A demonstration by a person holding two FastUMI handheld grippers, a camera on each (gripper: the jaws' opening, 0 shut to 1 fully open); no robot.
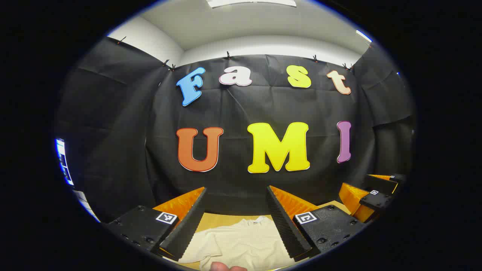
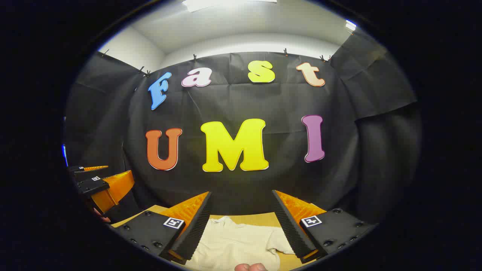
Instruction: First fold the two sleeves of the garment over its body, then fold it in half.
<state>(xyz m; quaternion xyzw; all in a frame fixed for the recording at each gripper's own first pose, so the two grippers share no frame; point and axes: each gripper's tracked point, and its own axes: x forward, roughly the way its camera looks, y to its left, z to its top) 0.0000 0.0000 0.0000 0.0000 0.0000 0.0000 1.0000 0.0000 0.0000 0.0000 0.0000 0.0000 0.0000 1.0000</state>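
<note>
Black cloth wall stands behind the table [image 1: 331,206]; nothing lies between either gripper and the garment [image 1: 241,241]. One cream garment lies flat on the table, below and ahead of both grippers. Left gripper [image 1: 236,205] held level above it, fingers spread apart, holding nothing. Right gripper [image 2: 241,209] likewise level, fingers released and empty. Two grippers side by side, each visible at the edge of the other's view.

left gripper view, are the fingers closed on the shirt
No, the left gripper has its fingers spread wide apart above the cream shirt, touching no cloth.
</note>
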